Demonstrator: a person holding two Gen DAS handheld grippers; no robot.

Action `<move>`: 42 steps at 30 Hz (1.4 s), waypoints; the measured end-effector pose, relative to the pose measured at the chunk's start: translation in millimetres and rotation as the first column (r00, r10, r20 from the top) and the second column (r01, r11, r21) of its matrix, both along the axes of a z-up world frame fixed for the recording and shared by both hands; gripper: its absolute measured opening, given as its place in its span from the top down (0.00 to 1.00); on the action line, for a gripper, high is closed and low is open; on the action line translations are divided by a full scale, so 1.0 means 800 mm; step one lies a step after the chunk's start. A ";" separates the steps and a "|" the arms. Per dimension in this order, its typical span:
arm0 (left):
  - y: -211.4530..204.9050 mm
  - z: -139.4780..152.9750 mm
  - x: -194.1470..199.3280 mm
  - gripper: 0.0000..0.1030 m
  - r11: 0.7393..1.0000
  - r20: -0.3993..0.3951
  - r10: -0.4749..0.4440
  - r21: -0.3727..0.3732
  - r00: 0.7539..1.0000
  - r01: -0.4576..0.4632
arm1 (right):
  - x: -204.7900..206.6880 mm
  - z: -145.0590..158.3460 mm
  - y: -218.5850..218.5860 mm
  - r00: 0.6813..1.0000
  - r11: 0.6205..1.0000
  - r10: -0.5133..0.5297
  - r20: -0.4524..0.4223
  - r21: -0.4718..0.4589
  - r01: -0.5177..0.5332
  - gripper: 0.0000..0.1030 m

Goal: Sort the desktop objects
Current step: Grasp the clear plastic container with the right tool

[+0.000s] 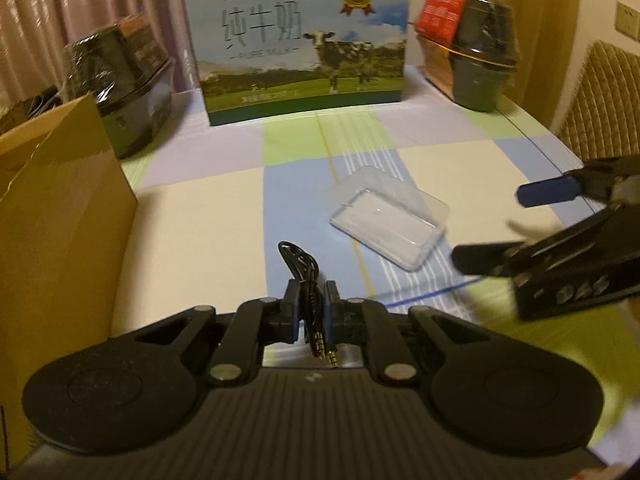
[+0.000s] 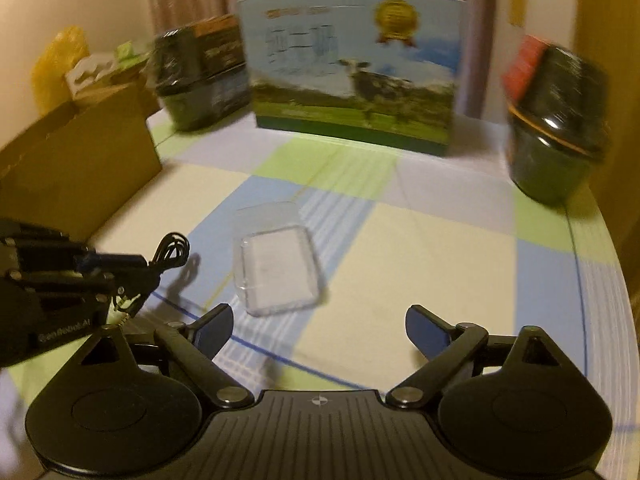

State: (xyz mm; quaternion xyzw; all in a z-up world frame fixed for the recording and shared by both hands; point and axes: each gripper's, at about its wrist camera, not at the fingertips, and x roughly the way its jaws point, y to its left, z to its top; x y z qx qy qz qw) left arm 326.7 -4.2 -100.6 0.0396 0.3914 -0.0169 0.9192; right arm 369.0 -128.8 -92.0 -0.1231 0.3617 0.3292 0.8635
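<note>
My left gripper (image 1: 311, 300) is shut on a coiled black audio cable (image 1: 301, 266); its plugs hang down behind the pads. A clear plastic box (image 1: 390, 220) lies open side up on the checked tablecloth (image 1: 200, 208), ahead and to the right of the cable. From the right edge, my right gripper (image 1: 516, 226) reaches in with its jaws apart and nothing between them. In the right wrist view, that right gripper (image 2: 320, 320) stands open just short of the clear box (image 2: 276, 264). The left gripper (image 2: 134, 270) holds the cable (image 2: 172, 250) above the cloth at the left.
A brown cardboard box (image 1: 60, 208) stands at the table's left. A milk carton with a cow picture (image 1: 300, 48) stands at the back, with dark wrapped containers to its left (image 1: 124, 80) and right (image 1: 480, 52). A chair back (image 1: 600, 92) shows past the right edge.
</note>
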 end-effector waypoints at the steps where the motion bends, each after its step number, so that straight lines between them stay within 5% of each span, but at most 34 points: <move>1: 0.002 0.000 0.001 0.92 1.000 0.001 0.004 -0.008 1.000 -0.004 | 0.001 -0.003 0.006 1.000 1.000 0.014 0.010 -0.003 -0.014 0.13; 11: 0.021 -0.003 0.012 0.92 0.997 0.009 0.057 -0.055 0.998 -0.057 | 0.027 -0.025 0.044 0.999 0.998 0.050 0.002 -0.042 -0.050 0.21; 14: 0.023 -0.004 0.013 0.92 0.997 0.009 0.057 -0.054 0.998 -0.056 | 0.032 -0.031 0.051 0.999 0.997 0.049 0.000 -0.060 -0.049 0.29; 16: 0.025 -0.003 0.013 0.92 0.996 0.008 0.058 -0.063 0.998 -0.058 | 0.035 -0.033 0.053 0.999 0.997 0.040 -0.015 -0.059 -0.041 0.46; 28: 0.001 0.002 -0.010 0.92 0.995 -0.019 -0.043 -0.086 0.999 0.041 | -0.032 -0.006 -0.004 0.999 0.995 -0.019 -0.047 -0.099 0.015 0.48; 37: -0.053 0.027 -0.110 0.92 0.968 -0.061 -0.242 -0.083 0.968 0.237 | -0.138 0.000 -0.098 0.989 0.984 -0.095 -0.117 -0.159 0.076 0.48; 42: -0.057 0.012 -0.159 0.92 0.965 -0.107 -0.254 -0.088 0.961 0.246 | -0.169 -0.004 -0.113 0.984 0.985 -0.115 -0.137 -0.146 0.095 0.48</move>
